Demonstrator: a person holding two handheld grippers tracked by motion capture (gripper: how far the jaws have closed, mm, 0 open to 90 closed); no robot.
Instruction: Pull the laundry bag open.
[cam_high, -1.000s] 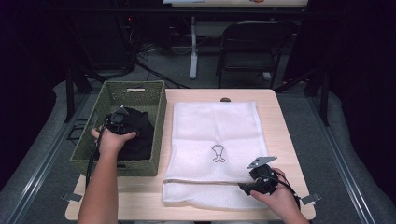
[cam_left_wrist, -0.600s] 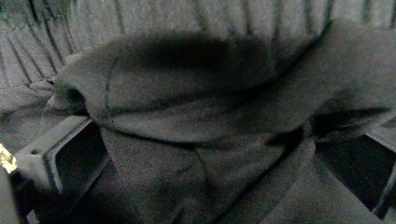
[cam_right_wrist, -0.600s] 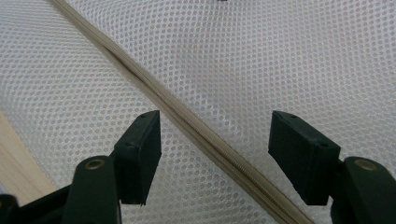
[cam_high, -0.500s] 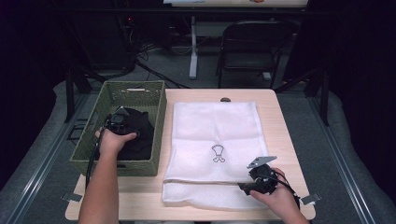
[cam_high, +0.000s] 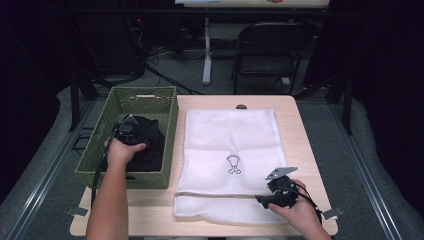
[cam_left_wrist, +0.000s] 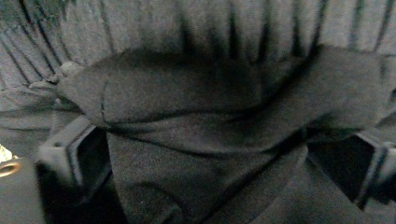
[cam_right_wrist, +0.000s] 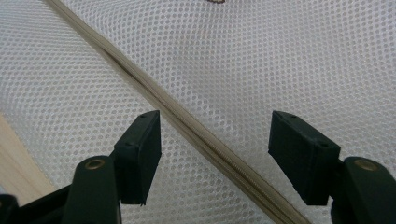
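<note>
A black garment (cam_high: 150, 145) lies bunched in a green woven basket (cam_high: 125, 177) at the table's left. My left gripper (cam_high: 131, 131) is down inside the basket on that garment. In the left gripper view the garment (cam_left_wrist: 210, 107) bulges between the wide-apart jaws of the left gripper (cam_left_wrist: 224, 154), which stands open. A white mesh laundry bag (cam_high: 230, 135) lies flat beside the basket, a small dark emblem (cam_high: 233, 164) printed on it. My right gripper (cam_high: 265, 200) hovers open at the bag's near end. Its jaws straddle the beige zipper (cam_right_wrist: 187, 126) running across the mesh (cam_right_wrist: 280, 56).
The wooden table (cam_high: 300, 120) has bare strips to the right of the bag and along the front edge. A small dark knob (cam_high: 241, 106) sits at the far edge. Beyond the table stands a black folding chair (cam_high: 265, 50) on a dark floor with cables.
</note>
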